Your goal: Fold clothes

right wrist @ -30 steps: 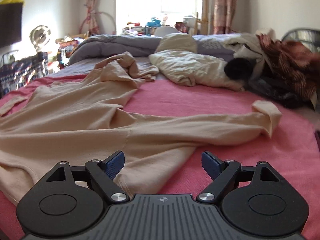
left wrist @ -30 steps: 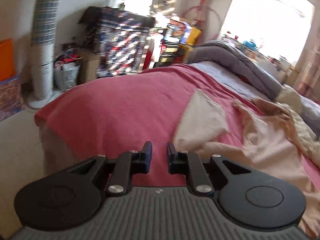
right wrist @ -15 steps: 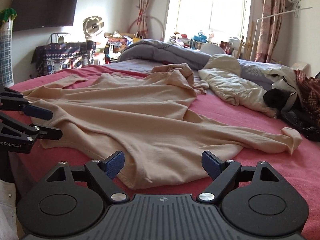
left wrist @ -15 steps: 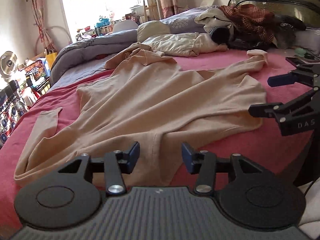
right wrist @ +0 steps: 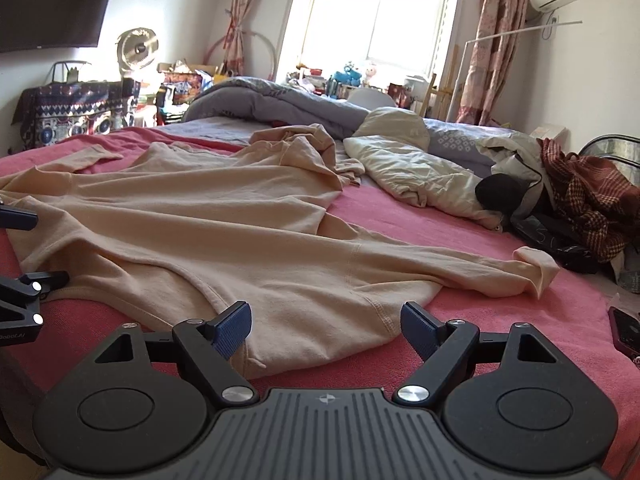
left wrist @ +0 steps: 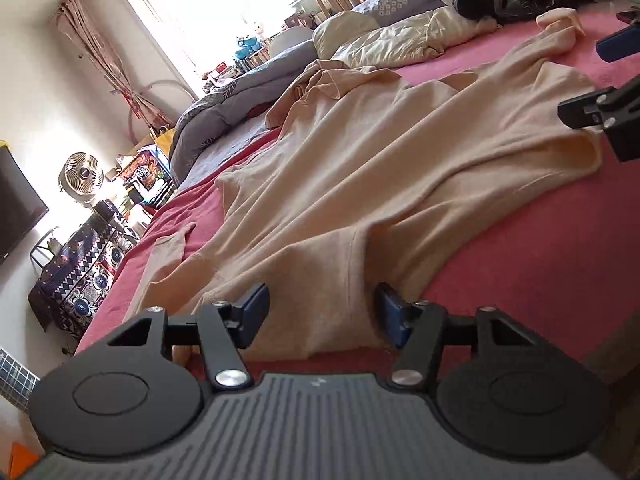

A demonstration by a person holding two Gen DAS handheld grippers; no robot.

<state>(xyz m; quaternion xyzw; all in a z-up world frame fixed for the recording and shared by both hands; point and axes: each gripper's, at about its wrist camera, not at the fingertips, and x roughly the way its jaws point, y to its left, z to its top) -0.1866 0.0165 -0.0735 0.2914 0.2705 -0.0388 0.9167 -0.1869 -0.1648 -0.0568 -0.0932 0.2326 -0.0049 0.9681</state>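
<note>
A beige long-sleeved top [right wrist: 248, 232] lies spread out and wrinkled on the pink bed cover [right wrist: 500, 320]. One sleeve [right wrist: 532, 272] trails to the right with its cuff folded over. My left gripper [left wrist: 322, 312] is open and tilted, low over the near hem [left wrist: 332, 280], which lies between its fingers without being pinched. My right gripper [right wrist: 326, 322] is open too, with the other end of the hem [right wrist: 320, 320] between its blue pads. Each gripper shows at the edge of the other's view: the right gripper [left wrist: 600, 80] and the left gripper [right wrist: 20, 260].
A grey duvet [right wrist: 280, 100] and a cream quilt [right wrist: 412, 168] lie at the far side of the bed. A heap of clothes with a plaid cloth [right wrist: 588, 196] fills the right corner. A phone [right wrist: 624, 332] lies near the bed's right edge. A fan [right wrist: 138, 46] stands beyond the bed.
The left gripper swung from facing the room's side to the top's hem, rolled, and opened from nearly shut. The right gripper turned left, then held still, jaws wide.
</note>
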